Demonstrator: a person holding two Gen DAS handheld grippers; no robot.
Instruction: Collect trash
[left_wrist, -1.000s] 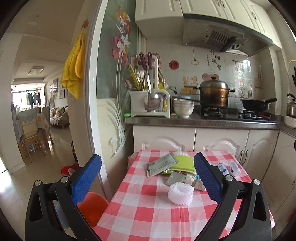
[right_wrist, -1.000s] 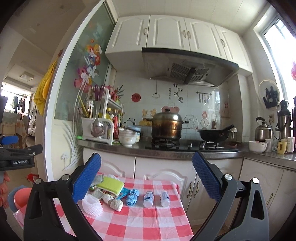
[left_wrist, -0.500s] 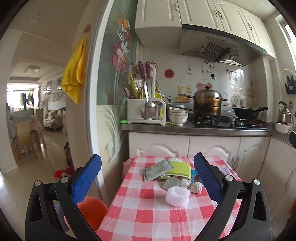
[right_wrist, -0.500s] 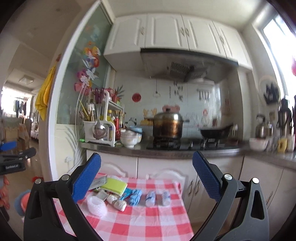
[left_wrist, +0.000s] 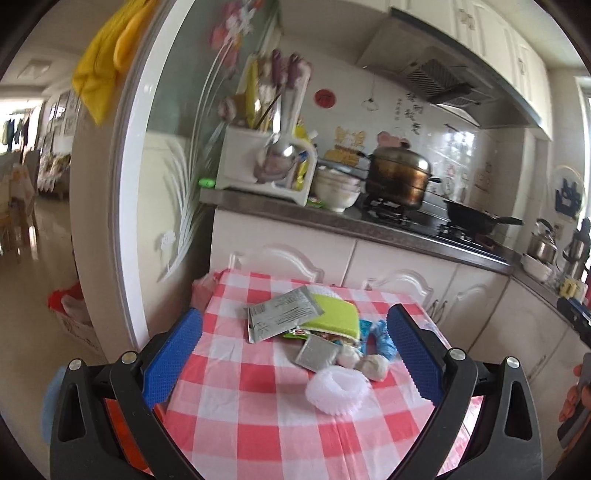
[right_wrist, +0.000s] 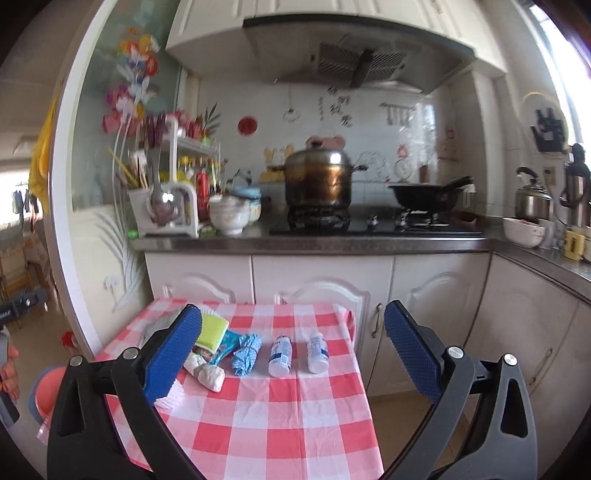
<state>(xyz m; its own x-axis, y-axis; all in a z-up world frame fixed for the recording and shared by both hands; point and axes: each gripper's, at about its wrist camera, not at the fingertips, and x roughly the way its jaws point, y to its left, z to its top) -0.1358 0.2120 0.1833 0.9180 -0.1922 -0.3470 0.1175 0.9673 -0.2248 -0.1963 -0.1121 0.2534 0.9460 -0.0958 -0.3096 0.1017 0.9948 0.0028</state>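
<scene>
A heap of litter lies on a small table (left_wrist: 258, 424) covered in a red-and-white checked cloth. The landmark here is a white foam net ring (left_wrist: 337, 390), sitting nearest the camera in the left wrist view. Just behind the ring are a small silver packet (left_wrist: 317, 355) and crumpled pale wrappers (left_wrist: 373, 365). Further behind lie a yellow-green sponge (left_wrist: 332, 318) and a grey foil pouch (left_wrist: 280, 314) resting partly on top of it. To the right of the ring, a blue twisted wrapper (right_wrist: 245, 355) lies on the cloth, then two small white bottles (right_wrist: 280, 355) side by side on their sides, apart from each other.

The left gripper (left_wrist: 291, 354) hovers above the table's near end with its blue pads spread wide and nothing between them. The right gripper (right_wrist: 291, 354) is likewise spread wide and empty, above the bottle side of the table.

Below the table's left edge, an orange bin (right_wrist: 46, 391) shows partly on the floor. Behind the table stand white cabinets and a counter with a pot and a pan.

Judging by this, collecting has not started: every piece seems to be on the cloth, and all of it is left to pick up.
</scene>
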